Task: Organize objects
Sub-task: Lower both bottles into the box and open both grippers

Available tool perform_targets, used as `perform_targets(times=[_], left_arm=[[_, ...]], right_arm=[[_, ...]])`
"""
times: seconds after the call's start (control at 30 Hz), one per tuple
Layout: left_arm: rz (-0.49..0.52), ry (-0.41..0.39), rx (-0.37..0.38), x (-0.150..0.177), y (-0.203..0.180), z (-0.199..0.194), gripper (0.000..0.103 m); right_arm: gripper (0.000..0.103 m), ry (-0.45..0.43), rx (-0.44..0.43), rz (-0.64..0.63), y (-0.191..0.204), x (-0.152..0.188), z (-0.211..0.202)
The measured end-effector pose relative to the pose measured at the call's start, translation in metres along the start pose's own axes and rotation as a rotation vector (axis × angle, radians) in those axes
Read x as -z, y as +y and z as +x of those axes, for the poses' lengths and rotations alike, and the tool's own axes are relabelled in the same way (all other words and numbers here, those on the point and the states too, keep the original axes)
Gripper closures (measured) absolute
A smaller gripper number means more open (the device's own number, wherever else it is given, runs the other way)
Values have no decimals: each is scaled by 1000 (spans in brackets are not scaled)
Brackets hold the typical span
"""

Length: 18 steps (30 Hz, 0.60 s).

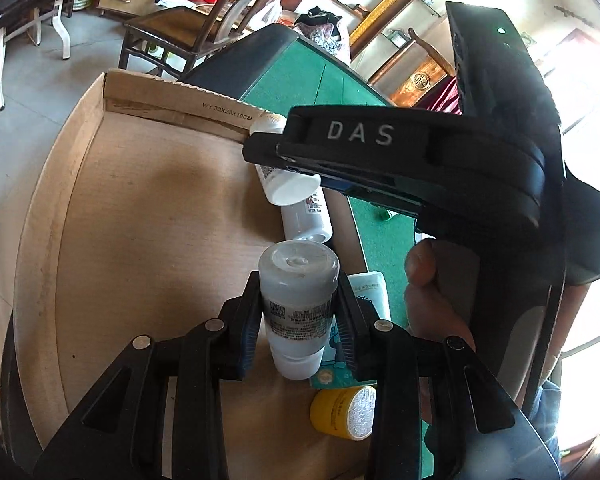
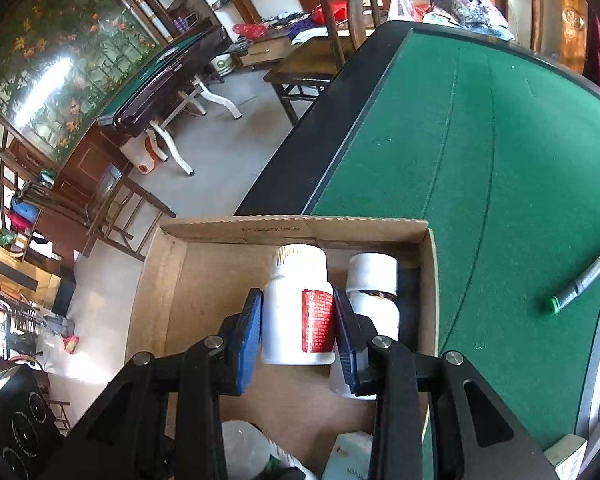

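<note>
My left gripper [image 1: 298, 316] is shut on a grey-white bottle [image 1: 298, 280] with a printed label, held over the open cardboard box [image 1: 140, 208]. My right gripper [image 2: 298, 328] is shut on a white bottle with a red label [image 2: 300, 308], held inside the same box [image 2: 172, 280] near its far right corner. A second white bottle [image 2: 374, 280] stands just right of it. In the left wrist view the right gripper's black body [image 1: 380, 152] reaches across above a white bottle [image 1: 292, 188] and another white bottle [image 1: 306, 220].
The box sits on a green felt table [image 2: 480, 160] with a black rim. A yellow-capped jar [image 1: 342, 412] and a teal-printed pack [image 1: 370, 296] lie by the box's near right side. A green-tipped pen [image 2: 580, 280] lies on the felt. Chairs and another table stand beyond.
</note>
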<state>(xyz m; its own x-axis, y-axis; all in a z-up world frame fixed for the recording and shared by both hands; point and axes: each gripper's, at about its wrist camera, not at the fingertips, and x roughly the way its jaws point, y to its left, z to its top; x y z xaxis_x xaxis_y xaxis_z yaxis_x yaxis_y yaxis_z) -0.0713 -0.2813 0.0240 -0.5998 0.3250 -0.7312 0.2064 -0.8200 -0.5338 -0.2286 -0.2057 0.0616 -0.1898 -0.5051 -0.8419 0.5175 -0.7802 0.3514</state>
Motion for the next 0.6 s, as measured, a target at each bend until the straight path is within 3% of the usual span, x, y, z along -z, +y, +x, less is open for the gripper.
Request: perform_targets(times=[0.6], left_arm=[[-37,4,51,-3,1,0,69]], right_arm=[[69,1,20,12,-3,1,-1]])
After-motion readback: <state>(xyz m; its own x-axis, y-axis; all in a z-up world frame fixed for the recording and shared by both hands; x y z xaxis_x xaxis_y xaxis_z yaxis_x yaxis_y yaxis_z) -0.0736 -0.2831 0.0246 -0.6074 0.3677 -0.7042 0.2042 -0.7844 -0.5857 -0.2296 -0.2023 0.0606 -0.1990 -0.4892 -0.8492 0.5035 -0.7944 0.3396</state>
